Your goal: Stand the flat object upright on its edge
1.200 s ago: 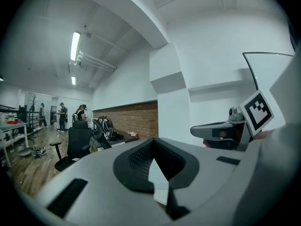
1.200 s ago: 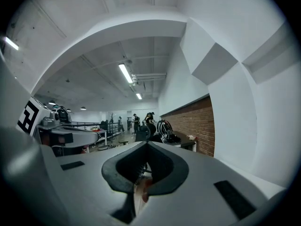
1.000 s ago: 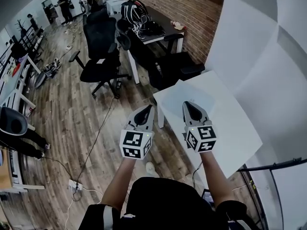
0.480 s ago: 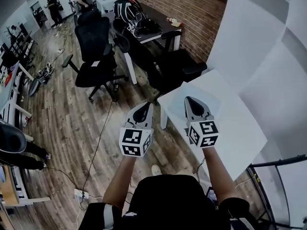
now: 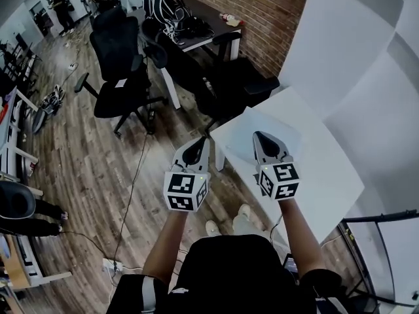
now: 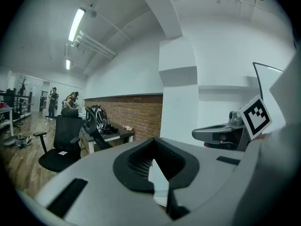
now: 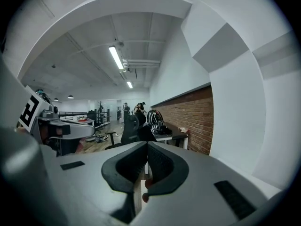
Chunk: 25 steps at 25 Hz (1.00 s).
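A: White laminate, smooth and square-edged: in the head view the table [image 5: 327,175] stands against the white wall [image 5: 366,77], its free corner pointing out over the wooden floor [image 5: 85,169]. Where is the flat object?
B: A flat sheet [image 5: 243,124], barely paler than the tabletop, lies flat on that corner, just ahead of the right gripper [image 5: 262,138]. I cannot tell whether the tips touch it. The left gripper [image 5: 198,146] hangs beyond the table's edge, over bare planks.
A: Room to move?
B: Open floor to the left, with only a thin cable [image 5: 134,182] crossing it. Farther out stand a black office chair [image 5: 118,57] and a dark desk [image 5: 209,34] beside the brick wall [image 5: 268,12].
A: And the left gripper view?
B: Its matte grey plastic jaws are pressed together, the ribbed black pads meeting with nothing between them. A white wedge shows beyond the notch. Whether that is table or sheet, I cannot tell. A square white pillar [image 6: 178,93] rises ahead, and the right gripper sits level at the right.
A: Right gripper view?
B: The same grey shell, with black ribbed pads closed on each other and nothing held. Past them the brick wall runs along the right, tube lights [image 7: 115,56] line the ceiling, and the left gripper shows at the left edge.
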{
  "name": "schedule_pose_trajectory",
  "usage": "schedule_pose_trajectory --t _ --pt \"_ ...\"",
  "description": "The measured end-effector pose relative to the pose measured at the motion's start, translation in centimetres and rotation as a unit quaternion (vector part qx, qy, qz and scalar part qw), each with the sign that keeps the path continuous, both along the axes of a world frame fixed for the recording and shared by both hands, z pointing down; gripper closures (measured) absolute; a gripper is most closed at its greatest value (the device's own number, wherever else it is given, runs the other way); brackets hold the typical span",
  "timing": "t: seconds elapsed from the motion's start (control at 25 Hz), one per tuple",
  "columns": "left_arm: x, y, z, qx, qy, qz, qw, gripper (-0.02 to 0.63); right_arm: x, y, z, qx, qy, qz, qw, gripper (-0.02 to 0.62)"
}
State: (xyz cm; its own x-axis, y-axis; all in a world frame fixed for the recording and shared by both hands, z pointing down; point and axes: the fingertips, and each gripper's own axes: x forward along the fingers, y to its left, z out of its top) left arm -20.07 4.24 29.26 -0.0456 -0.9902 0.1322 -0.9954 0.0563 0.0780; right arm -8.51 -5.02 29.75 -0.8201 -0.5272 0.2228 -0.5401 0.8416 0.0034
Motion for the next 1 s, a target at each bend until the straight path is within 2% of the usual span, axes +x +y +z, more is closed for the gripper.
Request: schedule_pose_trajectory --t 0.24,0.56,1.0 --pt "1.1 -3.1 1.4 -0.009 0.009 -0.001 0.9999 0.594 1.5 -3.0 1.6 -0.018 0.017 -0.004 1.0 0.555" --pt "3.5 -7.0 4.9 -0.028 0.039 0.008 0.9988 0.594 3.3 -6.6 4.9 -0.038 0.05 -0.021 0.998 0.555" --pt "5.1 -9.7 11.3 -0.087 0.076 0.011 0.9932 0.594 4.2 -10.4 11.4 -0.089 0.112 -0.033 0.989 0.554"
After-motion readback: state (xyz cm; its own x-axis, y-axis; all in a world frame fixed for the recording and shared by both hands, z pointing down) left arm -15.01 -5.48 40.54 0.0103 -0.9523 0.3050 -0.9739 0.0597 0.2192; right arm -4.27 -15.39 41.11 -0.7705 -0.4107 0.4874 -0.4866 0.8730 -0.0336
